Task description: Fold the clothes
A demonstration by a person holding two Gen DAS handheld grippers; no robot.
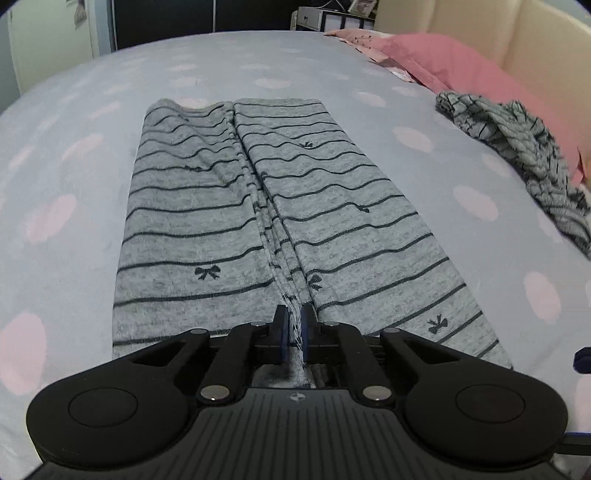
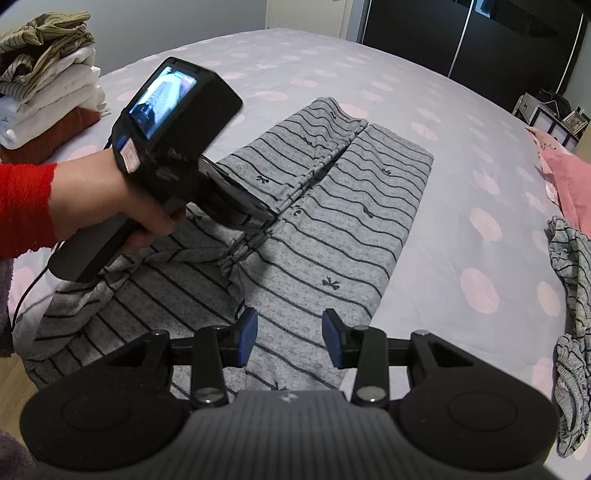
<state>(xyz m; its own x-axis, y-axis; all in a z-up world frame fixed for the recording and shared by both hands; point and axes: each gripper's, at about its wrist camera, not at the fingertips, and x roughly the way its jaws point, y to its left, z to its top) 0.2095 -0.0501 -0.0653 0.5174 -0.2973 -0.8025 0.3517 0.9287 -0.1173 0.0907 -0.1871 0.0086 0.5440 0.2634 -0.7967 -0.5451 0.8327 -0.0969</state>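
My left gripper (image 1: 293, 325) is pinching the bunched crotch seam of the grey striped pants (image 1: 207, 206) lying flat on the dotted bedsheet (image 1: 74, 147), while my right gripper (image 2: 289, 338) hangs spread above one leg.

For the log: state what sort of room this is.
Most likely a bedroom: a bed with a dotted sheet, pink pillows against a padded headboard, and stacked folded clothes.

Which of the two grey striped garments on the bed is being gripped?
The flat-spread striped trousers: the left gripper pinches their middle. The crumpled striped garment by the pink pillow lies untouched.
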